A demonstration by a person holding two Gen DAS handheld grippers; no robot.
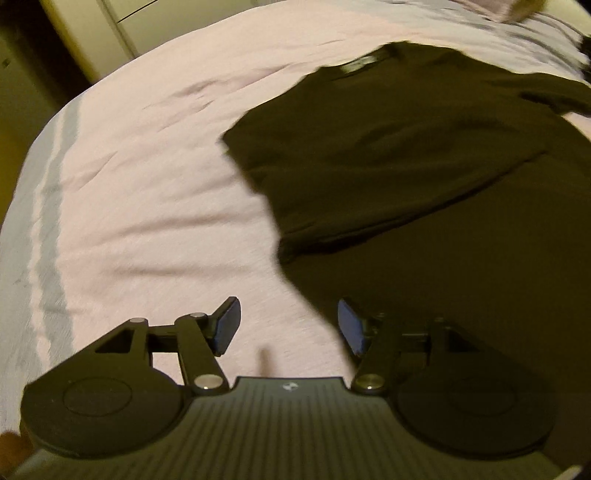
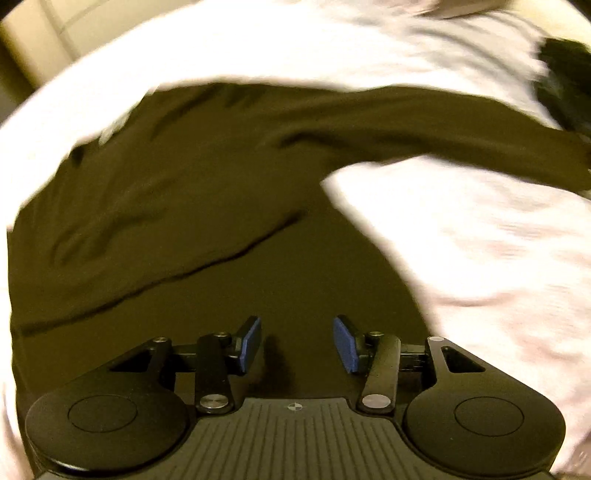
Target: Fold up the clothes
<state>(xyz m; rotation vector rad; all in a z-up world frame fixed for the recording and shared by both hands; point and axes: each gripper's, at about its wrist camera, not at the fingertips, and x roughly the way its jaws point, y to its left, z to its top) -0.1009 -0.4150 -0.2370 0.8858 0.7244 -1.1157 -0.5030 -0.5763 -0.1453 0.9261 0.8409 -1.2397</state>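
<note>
A dark long-sleeved shirt (image 1: 406, 155) lies spread on a pale pink bedsheet (image 1: 129, 184), its neck label toward the far side. One sleeve is folded across its body. My left gripper (image 1: 288, 328) hovers open over the sheet at the shirt's left edge, nothing between its blue pads (image 1: 227, 326). In the right wrist view the same shirt (image 2: 184, 206) fills the middle, with its other sleeve (image 2: 443, 125) stretched out to the right. My right gripper (image 2: 297, 345) hangs open above the shirt's lower body, holding nothing. Both views are blurred.
The bedsheet (image 2: 498, 240) reaches the bed's left edge, where a grey stripe (image 1: 48, 206) runs. A pale cabinet (image 1: 110, 26) stands beyond the far left corner. Another dark item (image 2: 565, 74) lies at the far right on the bed.
</note>
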